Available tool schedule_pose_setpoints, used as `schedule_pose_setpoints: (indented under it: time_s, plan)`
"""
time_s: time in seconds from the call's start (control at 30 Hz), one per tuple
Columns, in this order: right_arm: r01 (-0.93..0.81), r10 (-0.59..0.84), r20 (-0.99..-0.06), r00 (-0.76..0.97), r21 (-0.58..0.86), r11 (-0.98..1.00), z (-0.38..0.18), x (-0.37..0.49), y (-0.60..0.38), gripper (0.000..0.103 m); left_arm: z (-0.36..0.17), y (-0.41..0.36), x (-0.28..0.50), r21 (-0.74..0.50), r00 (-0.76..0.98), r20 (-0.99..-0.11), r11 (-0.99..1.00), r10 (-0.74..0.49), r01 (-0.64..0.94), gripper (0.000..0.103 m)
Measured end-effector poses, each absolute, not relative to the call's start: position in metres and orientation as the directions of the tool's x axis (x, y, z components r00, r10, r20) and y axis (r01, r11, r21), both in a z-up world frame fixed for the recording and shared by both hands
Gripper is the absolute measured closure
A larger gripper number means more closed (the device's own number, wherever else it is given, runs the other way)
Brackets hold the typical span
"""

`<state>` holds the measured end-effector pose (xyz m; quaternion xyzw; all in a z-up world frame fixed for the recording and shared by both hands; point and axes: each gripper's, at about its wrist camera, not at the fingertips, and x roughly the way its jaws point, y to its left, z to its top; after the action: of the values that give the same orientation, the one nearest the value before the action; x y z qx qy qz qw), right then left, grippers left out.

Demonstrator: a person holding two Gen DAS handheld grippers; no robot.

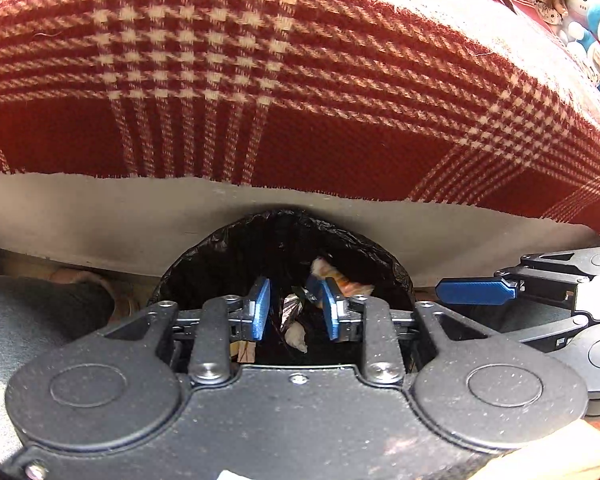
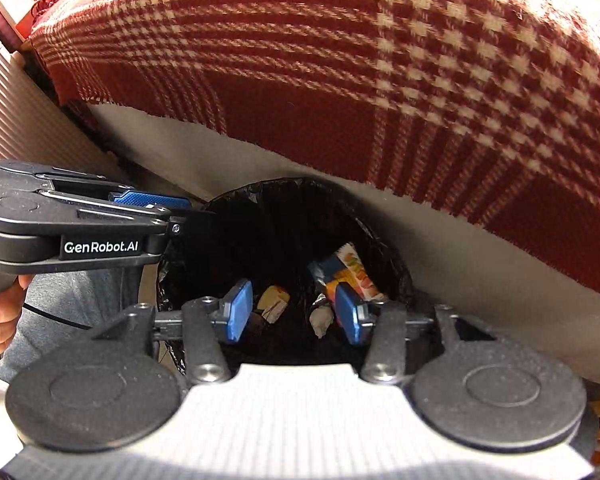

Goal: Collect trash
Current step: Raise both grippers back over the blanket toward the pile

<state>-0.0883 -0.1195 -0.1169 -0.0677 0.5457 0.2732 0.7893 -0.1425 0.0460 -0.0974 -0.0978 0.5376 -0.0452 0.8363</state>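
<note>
Red checked cloth (image 1: 260,60) hangs over the bin (image 2: 384,236), which sits below so trash can drop straight in. Both the left gripper (image 1: 294,314) and right gripper (image 2: 296,312) hover above it, jaws apart and probably empty (the inside is dark). Wrappers (image 2: 354,270) lie below, inside.

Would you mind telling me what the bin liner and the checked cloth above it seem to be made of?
Bin liner: thin black plastic film, probably; glossy and crinkled at the rim. Checked cloth: woven, wool-like fabric, matte; red-and-cream weave visible, fuzzy raw edge.
</note>
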Motion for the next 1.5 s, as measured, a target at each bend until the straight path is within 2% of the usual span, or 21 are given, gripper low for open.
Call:
schedule_pose_setpoints:
  time_s: [0.27, 0.53, 0.7, 0.8, 0.93, 0.97, 1.1, 1.33, 1.4, 1.5]
  plan:
    - [-0.507, 0.360, -0.894, 0.267, 0.188, 0.841, -0.116, -0.088, -0.121, 0.036, -0.091, 0.042, -0.144, -0.218, 0.435, -0.880, 0.976, -0.191, -0.013, 0.057]
    - [-0.511, 0.365, -0.883, 0.293, 0.178, 0.841, -0.105, -0.090, -0.129, 0.034, -0.076, 0.042, -0.150, -0.211, 0.476, -0.861, 0.977, -0.181, -0.010, 0.053]
    - [-0.550, 0.390, -0.852, 0.350, 0.151, 0.822, -0.079, -0.102, -0.139, 0.032, -0.034, 0.041, -0.171, -0.181, 0.627, -0.759, 0.982, -0.178, 0.060, 0.052]
    - [-0.584, 0.410, -0.816, 0.408, 0.112, 0.804, -0.057, -0.113, -0.146, 0.030, -0.010, 0.043, -0.176, -0.188, 0.700, -0.687, 0.978, -0.195, 0.089, 0.043]
    - [-0.583, 0.416, -0.739, 0.530, 0.038, 0.811, -0.020, -0.121, -0.158, 0.028, 0.019, 0.044, -0.171, -0.204, 0.779, -0.588, 0.972, -0.219, 0.119, 0.017]
    - [-0.573, 0.411, -0.718, 0.562, 0.021, 0.819, -0.012, -0.122, -0.161, 0.028, 0.025, 0.045, -0.168, -0.202, 0.798, -0.562, 0.972, -0.216, 0.120, 0.016]
    - [-0.502, 0.370, -0.624, 0.688, -0.042, 0.864, 0.013, -0.118, -0.169, 0.028, 0.041, 0.042, -0.152, -0.180, 0.843, -0.502, 0.977, -0.193, 0.117, 0.014]
    - [-0.375, 0.285, -0.545, 0.789, -0.059, 0.925, 0.026, -0.082, -0.181, 0.028, 0.040, 0.034, -0.105, -0.188, 0.858, -0.477, 0.976, -0.189, 0.111, 0.014]
    - [-0.344, 0.265, -0.538, 0.800, -0.050, 0.938, 0.025, -0.071, -0.182, 0.032, 0.038, 0.031, -0.092, -0.173, 0.860, -0.476, 0.978, -0.184, 0.113, 0.017]
    - [-0.314, 0.250, -0.534, 0.807, -0.030, 0.949, 0.019, -0.056, -0.183, 0.039, 0.035, 0.025, -0.071, -0.160, 0.857, -0.486, 0.982, -0.170, 0.104, 0.028]
